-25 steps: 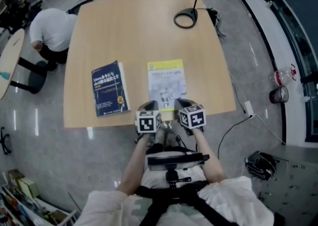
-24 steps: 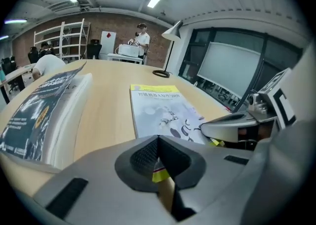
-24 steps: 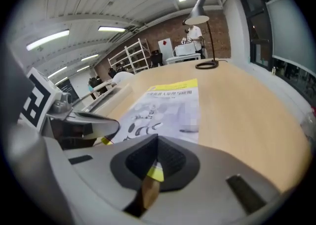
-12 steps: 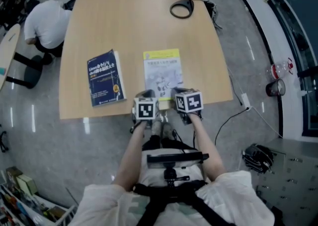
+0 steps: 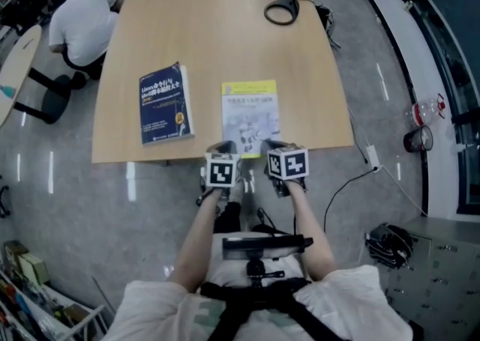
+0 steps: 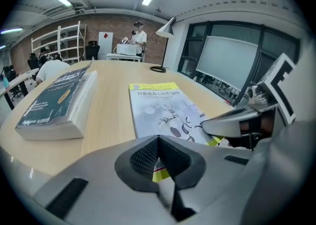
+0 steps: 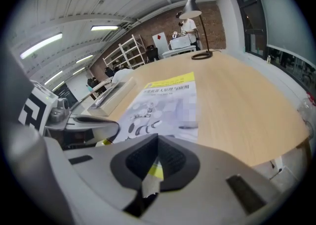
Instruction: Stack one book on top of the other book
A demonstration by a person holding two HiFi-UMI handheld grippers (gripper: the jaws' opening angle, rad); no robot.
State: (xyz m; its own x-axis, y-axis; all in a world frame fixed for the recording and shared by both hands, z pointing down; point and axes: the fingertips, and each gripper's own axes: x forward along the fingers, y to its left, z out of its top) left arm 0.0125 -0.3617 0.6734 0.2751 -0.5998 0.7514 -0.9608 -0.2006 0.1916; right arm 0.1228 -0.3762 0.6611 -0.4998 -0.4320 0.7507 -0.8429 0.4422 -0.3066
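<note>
Stacking hasn't started yet. The blue book (image 5: 163,103) lies flat on the table (image 5: 225,32), well left of the yellow book (image 5: 251,111). The left gripper (image 6: 158,146) and right gripper (image 7: 156,145) look clamped on the yellow book's near edge, so lifting and placing are left.

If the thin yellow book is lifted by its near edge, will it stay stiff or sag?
Probably sag: the thin book looks far slimmer than the blue book, so also light. The left gripper and right gripper pinch only its near edge, so the far end may droop.
</note>
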